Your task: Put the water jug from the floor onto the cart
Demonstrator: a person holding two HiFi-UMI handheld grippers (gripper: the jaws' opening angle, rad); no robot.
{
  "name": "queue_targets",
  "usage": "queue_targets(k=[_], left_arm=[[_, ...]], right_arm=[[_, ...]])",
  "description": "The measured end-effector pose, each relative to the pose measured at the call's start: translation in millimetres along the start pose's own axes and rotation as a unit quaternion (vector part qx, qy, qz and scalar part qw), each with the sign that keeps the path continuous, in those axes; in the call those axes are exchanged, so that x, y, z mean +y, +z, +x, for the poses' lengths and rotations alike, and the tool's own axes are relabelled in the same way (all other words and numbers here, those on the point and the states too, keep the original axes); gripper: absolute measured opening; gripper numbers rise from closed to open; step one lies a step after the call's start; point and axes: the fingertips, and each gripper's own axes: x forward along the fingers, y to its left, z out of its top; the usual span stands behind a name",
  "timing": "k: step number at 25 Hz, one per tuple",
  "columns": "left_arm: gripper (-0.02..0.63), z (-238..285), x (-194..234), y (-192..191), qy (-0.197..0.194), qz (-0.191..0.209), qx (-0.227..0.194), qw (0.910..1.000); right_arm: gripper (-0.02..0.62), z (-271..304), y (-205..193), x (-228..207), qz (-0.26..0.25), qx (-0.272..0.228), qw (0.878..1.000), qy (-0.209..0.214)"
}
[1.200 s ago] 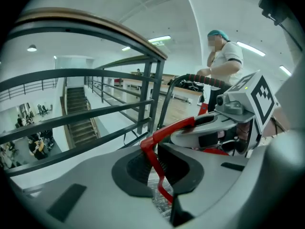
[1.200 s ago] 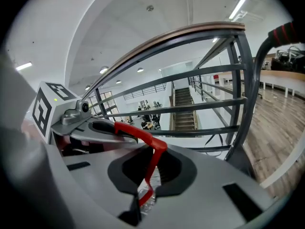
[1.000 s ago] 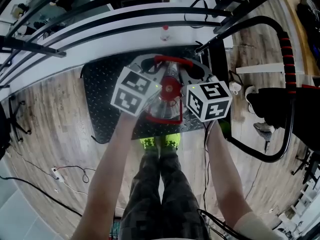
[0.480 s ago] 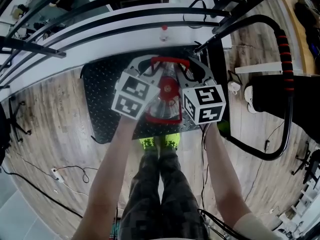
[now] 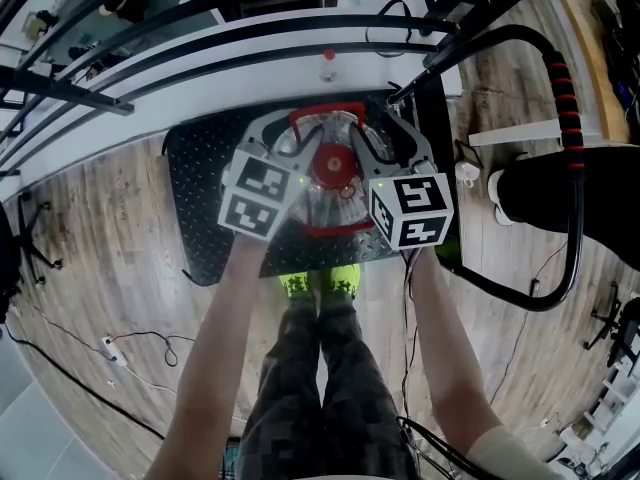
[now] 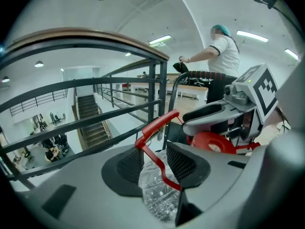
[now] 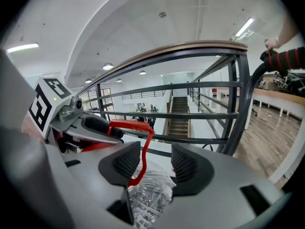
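Note:
The clear water jug (image 5: pixel 330 206), with a red cap (image 5: pixel 332 168) and a thin red handle (image 5: pixel 325 116), stands on the cart's black checker-plate deck (image 5: pixel 200 198). My left gripper (image 5: pixel 290 146) and right gripper (image 5: pixel 385 146) flank it. In the left gripper view, the left gripper (image 6: pixel 155 161) has its jaws opening; the red handle (image 6: pixel 155 128) runs loose between the pads above the jug (image 6: pixel 157 194). In the right gripper view, the right gripper (image 7: pixel 156 162) has its jaws opening wide. The handle (image 7: pixel 138 128) hangs by its left pad, unpressed, over the jug (image 7: pixel 150 197).
Black railing bars (image 5: pixel 250 28) run just beyond the cart, with a small bottle (image 5: pixel 328 65) on the white ledge. The cart's push handle with a red-striped grip (image 5: pixel 565 88) curves at the right. My yellow-green shoes (image 5: pixel 320 284) touch the deck's near edge. Another person (image 6: pixel 224 51) stands behind.
Both grippers have opened off the jug's red handle. The left gripper's cube drew back down and left a little. The jug now rests on the deck, its cap slightly farther up.

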Motion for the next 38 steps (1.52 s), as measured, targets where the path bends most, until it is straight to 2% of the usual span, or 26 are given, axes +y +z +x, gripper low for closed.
queue_targets(k=[8,13,20,24,26,28,29,34,38], left_arm=[[0.187,-19.5,4.4,-5.3,0.031,-0.012,-0.013,0.9994],[0.209,-36.0,9.4,8.5,0.059,0.006,-0.039,0.9975],[0.206,-55.7,-5.2,42.3,0.054,0.057,-0.074,0.9942],[0.202,-70.1,-14.7,65.0,0.054,0.058,-0.108,0.9910],[0.180,-76.5,-19.9,76.9,0.052,0.059,-0.129,0.9885],[0.056,-84.9,-25.4,90.9,0.052,0.068,-0.157,0.9839],[0.028,-89.3,-28.3,97.2,0.051,0.072,-0.171,0.9813],[0.012,-101.6,-40.4,117.2,0.041,0.065,-0.214,0.9738],[0.012,-104.1,-48.8,119.5,0.037,0.057,-0.224,0.9722]], right_arm=[[0.181,-10.8,6.3,7.8,-0.010,-0.010,1.000,-0.002],[0.181,-18.6,14.5,16.7,-0.028,-0.018,0.999,-0.002],[0.181,-30.9,35.2,32.2,-0.048,-0.041,0.998,-0.002],[0.162,-43.7,50.3,44.9,-0.045,-0.060,0.997,0.014],[0.105,-49.5,57.9,50.8,-0.043,-0.070,0.996,0.021],[0.080,-54.2,65.3,55.1,-0.046,-0.077,0.996,0.024],[0.074,-56.6,68.8,57.0,-0.048,-0.081,0.995,0.023],[0.051,-67.8,84.7,62.0,-0.028,-0.104,0.994,0.030],[0.035,-77.0,93.4,66.9,-0.020,-0.119,0.992,0.038]])
